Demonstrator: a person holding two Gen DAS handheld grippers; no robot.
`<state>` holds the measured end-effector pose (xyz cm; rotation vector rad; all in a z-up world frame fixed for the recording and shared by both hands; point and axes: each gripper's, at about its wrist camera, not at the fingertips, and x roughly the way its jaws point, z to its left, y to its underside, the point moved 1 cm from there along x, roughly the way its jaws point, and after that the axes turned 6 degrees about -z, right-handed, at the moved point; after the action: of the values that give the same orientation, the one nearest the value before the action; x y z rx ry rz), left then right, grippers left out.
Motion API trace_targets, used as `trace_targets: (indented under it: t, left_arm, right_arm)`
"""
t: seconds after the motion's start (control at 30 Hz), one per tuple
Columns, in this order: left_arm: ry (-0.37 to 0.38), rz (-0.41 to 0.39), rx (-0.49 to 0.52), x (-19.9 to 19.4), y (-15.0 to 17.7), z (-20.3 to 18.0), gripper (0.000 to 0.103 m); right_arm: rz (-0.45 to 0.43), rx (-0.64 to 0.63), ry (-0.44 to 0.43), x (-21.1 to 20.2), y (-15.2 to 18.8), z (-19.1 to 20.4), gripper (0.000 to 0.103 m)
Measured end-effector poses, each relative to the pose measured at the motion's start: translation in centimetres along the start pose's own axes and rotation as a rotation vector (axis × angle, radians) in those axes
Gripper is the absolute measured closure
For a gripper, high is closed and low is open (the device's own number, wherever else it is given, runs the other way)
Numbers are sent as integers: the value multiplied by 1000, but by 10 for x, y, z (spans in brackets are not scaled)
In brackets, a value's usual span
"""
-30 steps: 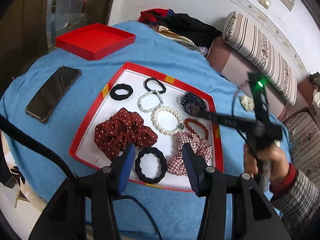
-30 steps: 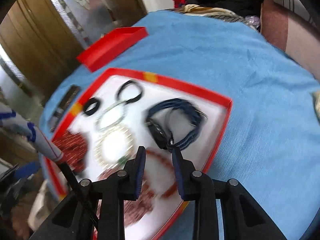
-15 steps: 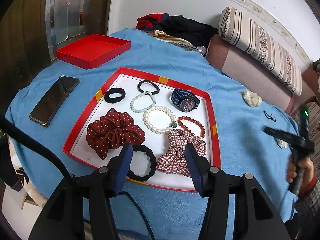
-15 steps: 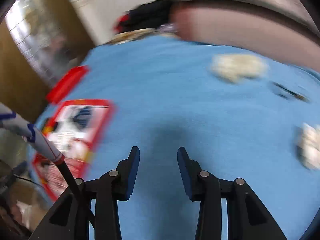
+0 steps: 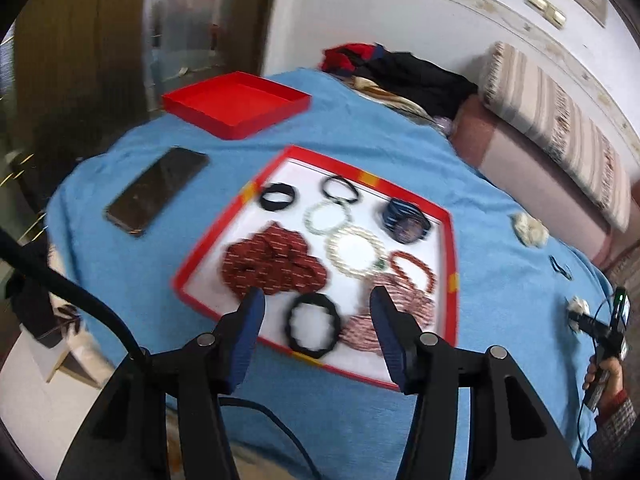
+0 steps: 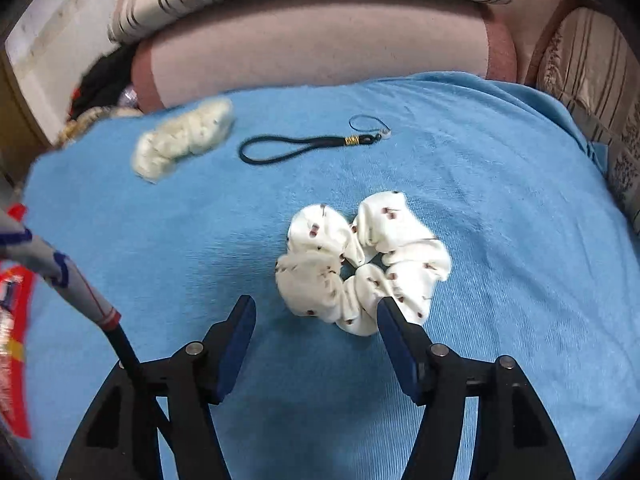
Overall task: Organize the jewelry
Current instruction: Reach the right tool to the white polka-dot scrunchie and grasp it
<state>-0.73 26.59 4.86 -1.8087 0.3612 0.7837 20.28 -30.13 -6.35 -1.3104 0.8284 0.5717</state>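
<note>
Hovering above the near edge of the red tray [image 5: 451, 240], the left hand-held gripper [image 5: 316, 312] stands with its jaws apart and nothing between them. Left wrist view: the tray lies mid-table on the blue cloth [image 5: 360, 128] and already carries the sorted pieces, among them a red dotted scrunchie [image 5: 272, 264], a pearl bracelet [image 5: 356, 251], a watch [image 5: 406, 222] and a black hair tie [image 5: 314, 326]. At the table's right edge the right hand-held gripper [image 5: 580, 320] points at a small white item, held by a hand [image 5: 604, 376].

Right wrist view: the right hand-held gripper [image 6: 316, 320] has just been opening; its jaws stand wide and empty. The white printed scrunchie [image 6: 362, 264] lies flat on the cloth just ahead of the fingertips, its near edge beside the right pad, untouched. Judged soft, very light, compressible and not fragile, it should tolerate a firm pinch; the fabric may slip, so closing across 1 gathered puff of the ring, deep in the jaws, seems safest. A fluffy cream scrunchie [image 6: 184, 140] and a dark cord loop [image 6: 296, 148] lie further off, toward the far edge.
</note>
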Motion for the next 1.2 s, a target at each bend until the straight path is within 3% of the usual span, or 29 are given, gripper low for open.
trace_targets:
  t: [0.07,0.13,0.2,0.4,0.67,0.87,1.03,1.13,1.17,1.2]
  left_arm:
    - [-40,-10,-28,-6,-2,14,50]
    - [-65,-11,-47,-8,-2,24,50]
    - [-68,-4,-72,-8,-2,34,50]
    - [-55,29,-89,2,7,37,50]
    - [-64,20,-165,-4,12,61,50]
    - [-49,12,-196,-6,15,69,50]
    - [-42,0,-182,-9,16,69,50]
    - [-29,-4,-169,-10,17,70,50]
    - [-27,-6,-162,-9,17,70,50]
    - [-27,-8,-156,-9,17,70,50]
  right_arm:
    - [12,-19,37,8,1,3,42]
    - [31,-46,54,11,5,5,88]
    - [29,-62,31,2,7,9,94]
    - [27,-145,-149,-47,22,52,95]
    - [28,-327,-450,-108,50,167,96]
    - [71,-339,-642,-127,49,248,96]
    - [46,-411,-718,-139,38,308,96]
    - [18,-417,-686,-141,28,316,96]
    - [18,-398,-657,-136,22,310,94]
    - [24,-375,-629,-131,19,300,83]
